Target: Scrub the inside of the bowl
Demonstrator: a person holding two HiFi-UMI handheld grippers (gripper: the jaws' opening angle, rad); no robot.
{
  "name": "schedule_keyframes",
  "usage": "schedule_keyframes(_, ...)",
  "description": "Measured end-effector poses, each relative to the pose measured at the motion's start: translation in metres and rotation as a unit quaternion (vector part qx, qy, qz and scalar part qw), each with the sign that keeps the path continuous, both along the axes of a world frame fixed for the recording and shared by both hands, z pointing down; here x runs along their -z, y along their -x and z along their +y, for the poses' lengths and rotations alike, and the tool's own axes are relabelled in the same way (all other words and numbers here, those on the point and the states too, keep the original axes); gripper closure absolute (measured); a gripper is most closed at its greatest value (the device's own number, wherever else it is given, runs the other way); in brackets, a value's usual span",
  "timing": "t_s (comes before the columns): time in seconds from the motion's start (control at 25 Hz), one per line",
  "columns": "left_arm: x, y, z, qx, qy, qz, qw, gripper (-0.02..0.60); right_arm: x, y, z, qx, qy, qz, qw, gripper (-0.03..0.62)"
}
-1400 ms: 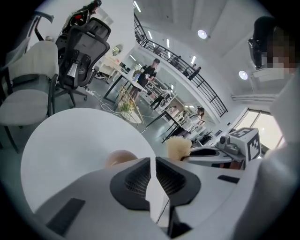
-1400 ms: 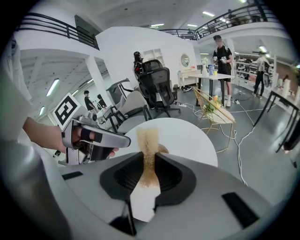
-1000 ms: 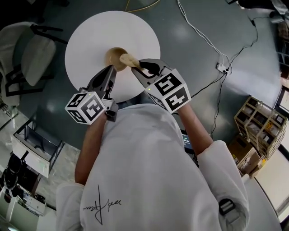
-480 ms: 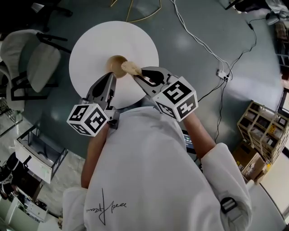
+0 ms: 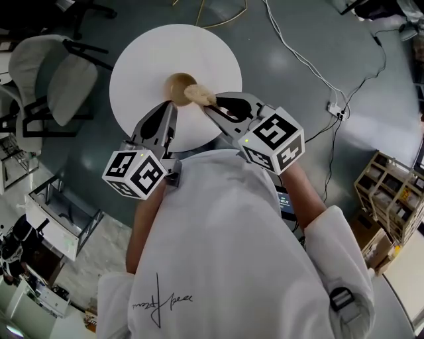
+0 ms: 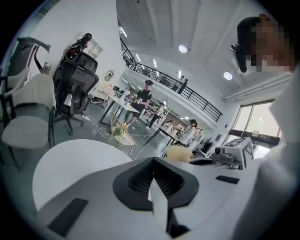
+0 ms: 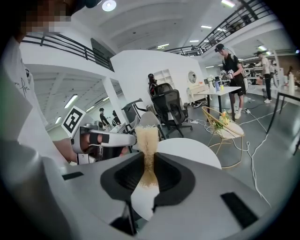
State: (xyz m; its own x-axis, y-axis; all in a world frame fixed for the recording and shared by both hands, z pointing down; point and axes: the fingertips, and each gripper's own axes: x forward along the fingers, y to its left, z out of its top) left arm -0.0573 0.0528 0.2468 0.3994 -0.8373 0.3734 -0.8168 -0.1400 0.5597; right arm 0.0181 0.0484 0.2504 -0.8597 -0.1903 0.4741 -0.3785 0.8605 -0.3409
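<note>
A small wooden bowl [image 5: 177, 86] stands near the middle of the round white table [image 5: 139, 59]. My right gripper [image 5: 211, 102] is shut on a tan fibrous scrubber [image 5: 199, 95], whose tuft hangs at the bowl's right rim. In the right gripper view the scrubber [image 7: 147, 140] sticks up from between the closed jaws of that gripper [image 7: 147, 157]. My left gripper [image 5: 172, 107] is shut with nothing in it, its tip just short of the bowl's near edge. In the left gripper view this gripper [image 6: 152, 161] hides the bowl, and only the scrubber [image 6: 178, 153] shows past it.
Chairs [image 5: 59, 79] stand left of the table and a gold wire stool [image 5: 218, 10] beyond it. A white cable [image 5: 298, 56] runs across the grey floor to a power strip [image 5: 336, 106]. A wooden rack [image 5: 397, 192] stands at the right. People stand at far desks [image 6: 140, 101].
Both grippers have lifted a little over the table. The scrubber has shifted from over the bowl toward its right rim. The bowl has stayed where it was on the table.
</note>
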Motion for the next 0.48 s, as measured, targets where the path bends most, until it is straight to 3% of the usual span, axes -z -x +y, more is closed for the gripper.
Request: schedule_keyframes(0.48,-0.002,-0.019,0.008,-0.026,0.004,0.006,0.9996,0.575,0.001,-0.013,0.006,-0.004,0.008,-0.007,1.0,0.511)
